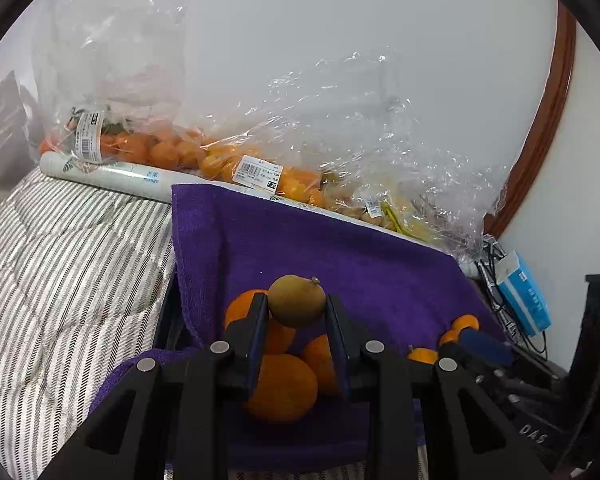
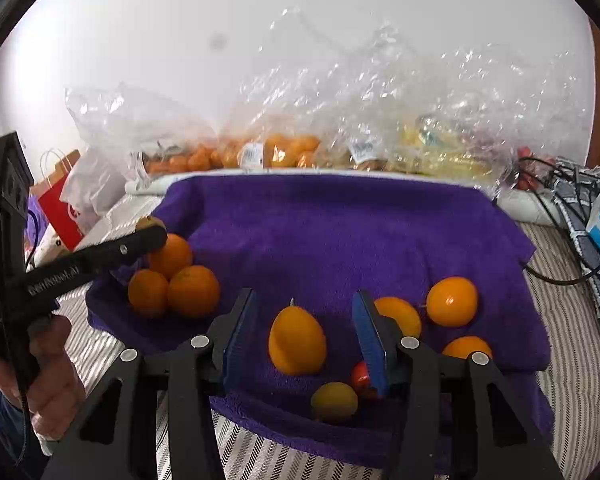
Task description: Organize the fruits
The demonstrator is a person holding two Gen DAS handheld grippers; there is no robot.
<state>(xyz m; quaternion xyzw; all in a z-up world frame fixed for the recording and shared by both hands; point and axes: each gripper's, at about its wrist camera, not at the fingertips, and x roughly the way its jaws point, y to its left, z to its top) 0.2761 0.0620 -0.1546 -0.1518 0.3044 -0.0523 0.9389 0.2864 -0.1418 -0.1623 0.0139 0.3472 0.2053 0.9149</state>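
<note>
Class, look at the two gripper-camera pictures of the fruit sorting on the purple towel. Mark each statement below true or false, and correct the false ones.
1. The left gripper is clamped on a brownish-green round fruit. True.
2. The right gripper is squeezing the egg-shaped orange fruit. False: its jaws stand apart on either side of the fruit, with gaps showing, so it is open.
3. A cluster of oranges sits at the left end of the purple towel. True.
4. The towel is green. False: it is purple.
5. Clear plastic bags of fruit lie behind the towel, along the wall. True.
6. A small yellow fruit lies near the towel's front edge. True.
</note>
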